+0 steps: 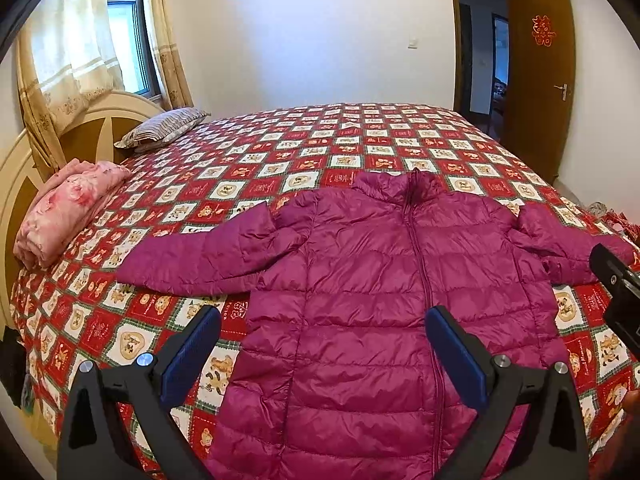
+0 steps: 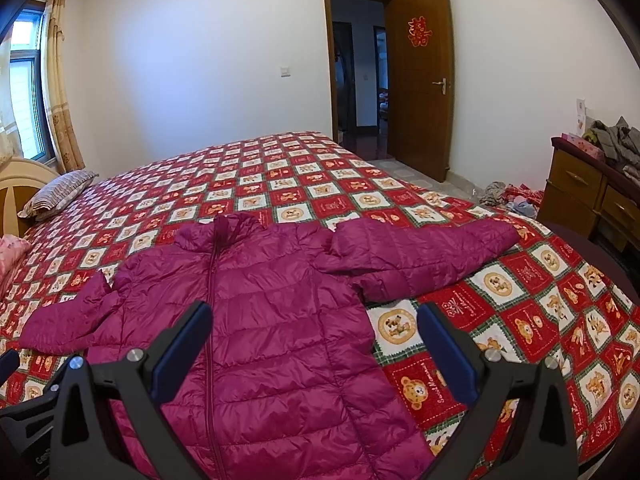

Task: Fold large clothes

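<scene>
White walls and an open brown door [image 2: 420, 80] frame a bed [image 1: 360, 136] spread with a red-and-cream teddy-bear quilt, where a magenta puffer jacket [image 1: 360, 300] lies face up at the near edge, zipped, sleeves spread sideways. Both the left gripper [image 1: 322, 344] and right gripper [image 2: 314, 340] hover above its hem, jaws spread wide and empty. Quilted, glossy and air-filled, it likely handles light, soft and slippery (springing back after creasing), so pinching a sleeve cuff [image 2: 508, 236] or shoulder seam seems wisest.

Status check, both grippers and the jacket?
Left gripper open, empty. Right gripper open, empty. Purple jacket flat on bedspread, zipped, sleeves spread, unfolded. Nothing on it.
</scene>
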`<state>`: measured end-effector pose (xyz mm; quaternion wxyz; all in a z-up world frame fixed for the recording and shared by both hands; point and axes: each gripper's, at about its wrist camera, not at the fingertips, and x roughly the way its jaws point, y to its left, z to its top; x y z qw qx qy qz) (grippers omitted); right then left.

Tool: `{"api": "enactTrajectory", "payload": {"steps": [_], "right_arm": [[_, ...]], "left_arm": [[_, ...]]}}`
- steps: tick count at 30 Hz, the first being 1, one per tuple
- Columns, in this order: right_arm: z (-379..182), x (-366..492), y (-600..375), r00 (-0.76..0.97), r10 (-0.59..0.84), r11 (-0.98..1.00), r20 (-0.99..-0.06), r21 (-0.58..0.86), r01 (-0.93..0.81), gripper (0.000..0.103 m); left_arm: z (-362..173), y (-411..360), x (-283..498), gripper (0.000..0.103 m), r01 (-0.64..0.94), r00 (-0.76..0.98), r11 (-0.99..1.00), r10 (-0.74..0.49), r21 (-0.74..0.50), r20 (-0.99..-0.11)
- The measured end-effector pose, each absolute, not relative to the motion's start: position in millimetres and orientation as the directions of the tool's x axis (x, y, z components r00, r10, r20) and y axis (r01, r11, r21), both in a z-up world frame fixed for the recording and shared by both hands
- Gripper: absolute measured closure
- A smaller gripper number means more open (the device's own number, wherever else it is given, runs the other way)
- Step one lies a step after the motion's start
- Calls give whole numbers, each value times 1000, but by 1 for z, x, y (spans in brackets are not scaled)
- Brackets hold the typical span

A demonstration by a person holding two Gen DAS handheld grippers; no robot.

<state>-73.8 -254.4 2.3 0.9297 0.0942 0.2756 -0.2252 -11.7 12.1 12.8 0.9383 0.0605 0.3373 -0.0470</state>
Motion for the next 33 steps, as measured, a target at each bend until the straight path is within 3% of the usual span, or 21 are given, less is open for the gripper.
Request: {"api": "enactTrajectory", "payload": {"steps": [14,33], "right_arm": [[26,-110,-247,768,-392,875,-506,53,481,0],[46,-217,-217,829,-438,873,-348,54,484,0]], "left_arm": [[46,20,-52,1,146,808,988,-87,56,-582],[73,35,-196,1,176,905,983,-143,45,-401]]}}
